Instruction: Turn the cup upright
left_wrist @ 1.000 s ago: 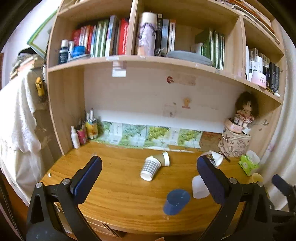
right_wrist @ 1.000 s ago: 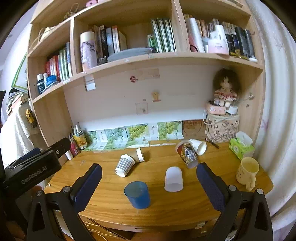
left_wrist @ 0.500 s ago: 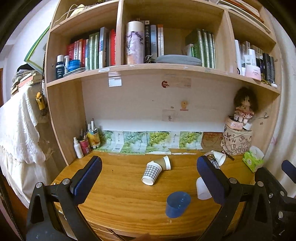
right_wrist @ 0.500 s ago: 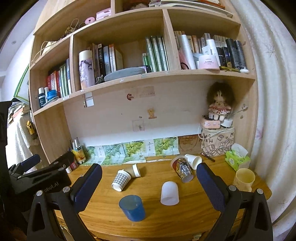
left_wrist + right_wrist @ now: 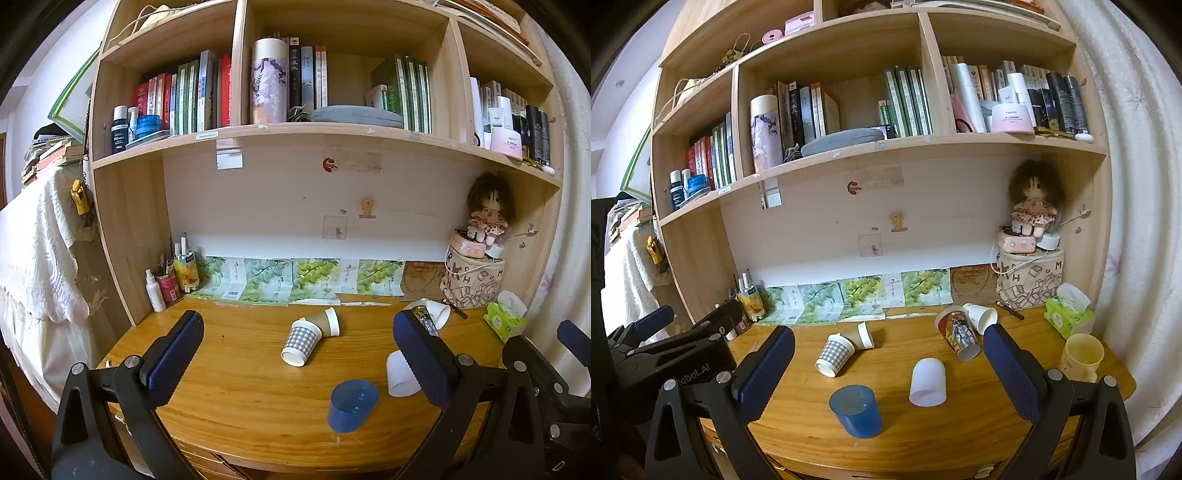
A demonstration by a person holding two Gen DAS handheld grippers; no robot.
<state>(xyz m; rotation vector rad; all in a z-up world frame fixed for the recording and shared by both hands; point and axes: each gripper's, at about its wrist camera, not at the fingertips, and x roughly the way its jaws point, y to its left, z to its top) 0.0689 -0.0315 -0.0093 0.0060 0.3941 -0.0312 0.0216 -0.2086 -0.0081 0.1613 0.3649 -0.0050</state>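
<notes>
Both tongs have pulled back and up since a second ago, so more of the bookshelf shows and the cups sit lower and smaller in each view.

Left wrist view: left tongs [image 5: 293,341] spread wide, nothing between the pads. Checkered cup [image 5: 300,342] lies on its side on the desk [image 5: 236,373], mouth toward the camera, roughly midway between the two pads and beyond them. Brown cup [image 5: 327,320] lies on its side too, touching the checkered one at the base end. Blue cup [image 5: 352,405] stands mouth down near the front edge, right of centre. White cup [image 5: 399,374] is partly hidden behind the right pad. Printed cup [image 5: 424,317] peeks out above that pad. Right tongs show at the far right edge.

Right wrist view: right tongs [image 5: 888,369] also wide, holding nothing. White cup [image 5: 928,376] stands inverted between the pads, nearer the right one, not touched. Blue cup [image 5: 856,410] inverted, left of it and closer to the front edge. Checkered cup [image 5: 834,354] and brown cup [image 5: 863,335] lie farther back left. Printed cup [image 5: 959,334] lies on its side beside a small white paper cup [image 5: 979,314]. Yellow mug [image 5: 1082,356] stands upright at the far right. Left tongs [image 5: 683,332] visible at left edge, well apart from all cups.
</notes>
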